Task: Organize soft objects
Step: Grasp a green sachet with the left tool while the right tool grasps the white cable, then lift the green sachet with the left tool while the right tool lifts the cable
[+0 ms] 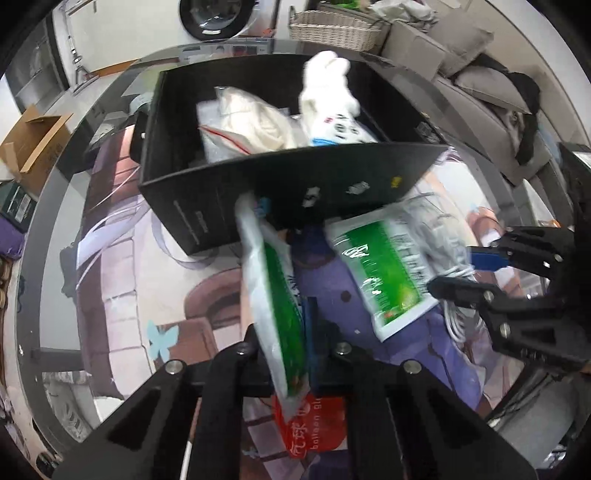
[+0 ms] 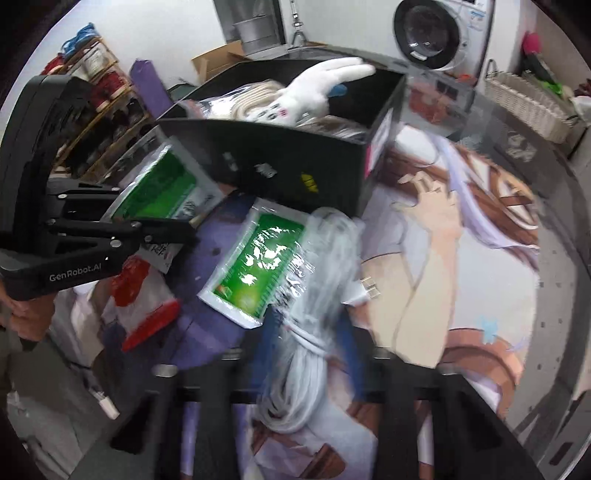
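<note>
In the left wrist view my left gripper (image 1: 291, 332) is shut on a green-and-white packet (image 1: 273, 295), held edge-on in front of the black box (image 1: 295, 181). A second green packet (image 1: 384, 266) lies flat on the mat to its right. My right gripper (image 1: 454, 271) comes in from the right beside that packet. In the right wrist view my right gripper (image 2: 310, 332) is shut on a clear bag of coiled white cable (image 2: 314, 362). My left gripper (image 2: 186, 234) holds its packet (image 2: 159, 192) at the left. A white plush rabbit (image 2: 317, 88) lies in the box (image 2: 280, 162).
A red-and-white balloon bag (image 1: 314, 424) lies under my left gripper. A bagged white item (image 1: 251, 122) fills the box's left side. The round glass table (image 1: 48, 206) carries a printed mat. Beyond it are a wicker basket (image 1: 332, 29), a cardboard box (image 1: 33, 144) and a washing machine (image 2: 432, 33).
</note>
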